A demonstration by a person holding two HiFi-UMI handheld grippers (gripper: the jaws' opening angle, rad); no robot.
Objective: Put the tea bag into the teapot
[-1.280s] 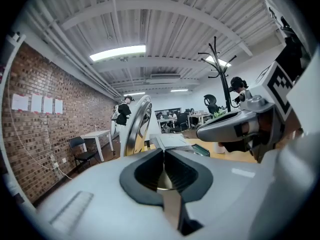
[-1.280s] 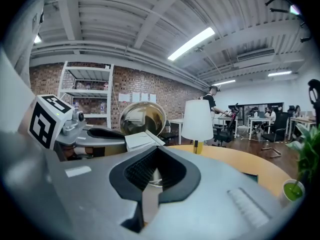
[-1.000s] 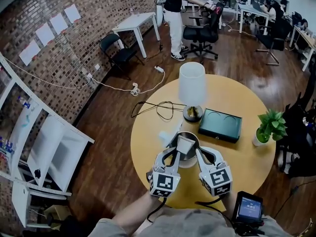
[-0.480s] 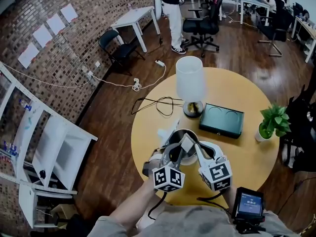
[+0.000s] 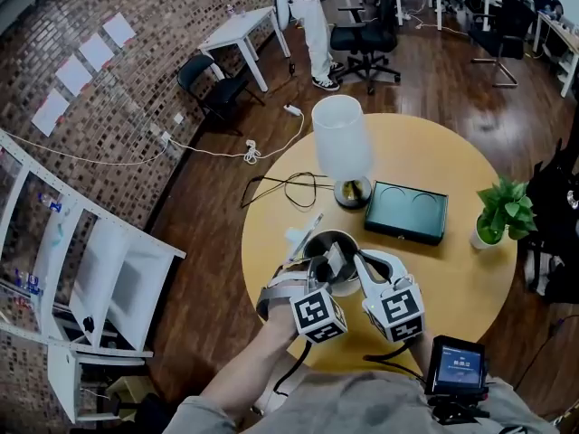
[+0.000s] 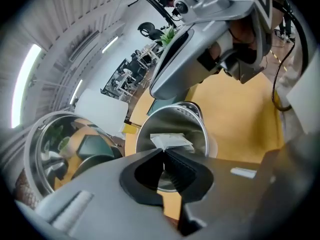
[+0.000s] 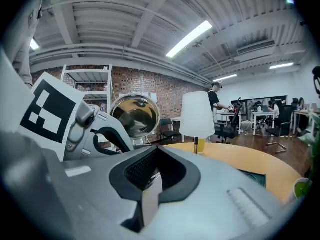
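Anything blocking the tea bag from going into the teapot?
Nothing visible. The left tongs and right tongs both pinch the tea bag over the teapot. Its mouth is open with no lid on it, and nothing lies between bag and opening.

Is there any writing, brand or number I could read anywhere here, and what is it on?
No text is legible.
Screen of the small black device: light print, too small and blurred to read.
Sheets on the brick wall: no print can be made out.
Marker cubes: black-and-white square patterns, not letters.
Tea bag: no label readable.
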